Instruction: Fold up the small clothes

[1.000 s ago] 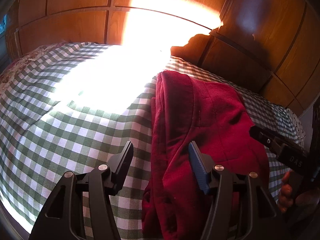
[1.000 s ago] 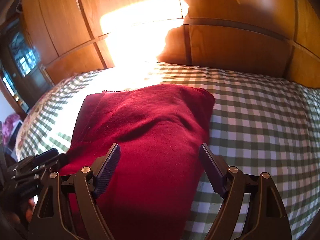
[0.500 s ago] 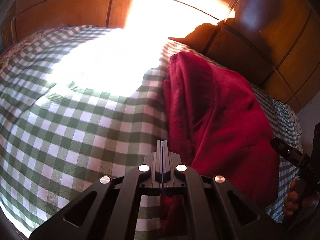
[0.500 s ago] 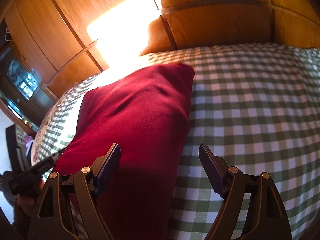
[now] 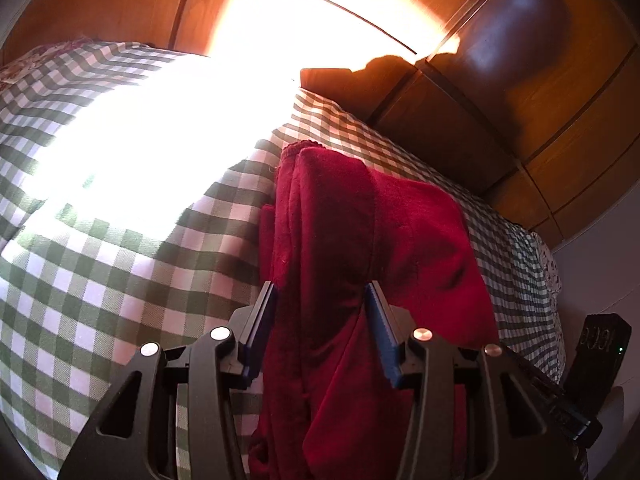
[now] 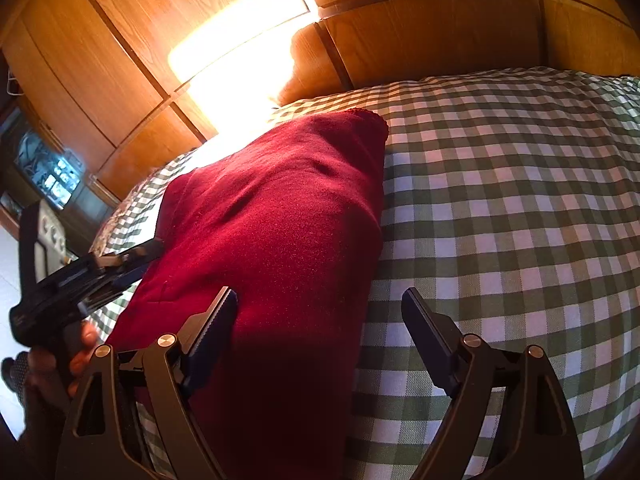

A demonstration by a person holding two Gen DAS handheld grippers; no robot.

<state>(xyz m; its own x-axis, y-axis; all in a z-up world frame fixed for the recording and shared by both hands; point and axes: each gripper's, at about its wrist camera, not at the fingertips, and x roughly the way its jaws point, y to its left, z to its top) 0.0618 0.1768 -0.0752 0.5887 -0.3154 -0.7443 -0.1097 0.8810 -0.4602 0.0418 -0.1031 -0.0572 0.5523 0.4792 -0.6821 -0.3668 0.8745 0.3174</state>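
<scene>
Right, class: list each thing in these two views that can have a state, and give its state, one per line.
red garment: folded lengthwise, lying on the bed.
left gripper: partly open, a bunched fold of the garment between its fingers, not pinched shut.
right gripper: wide open, straddling the garment's edge, holding nothing.
checked bedspread: spread over the bed, partly in bright sun.

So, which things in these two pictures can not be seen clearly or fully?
- Left wrist view: sunlight washes out part of the checked bedcover.
- Left wrist view: the near end of the red garment is cut off by the bottom edge, behind the left gripper fingers; whether they pinch it is unclear.
- Right wrist view: the right gripper and shadow hide the garment's near edge.
</scene>
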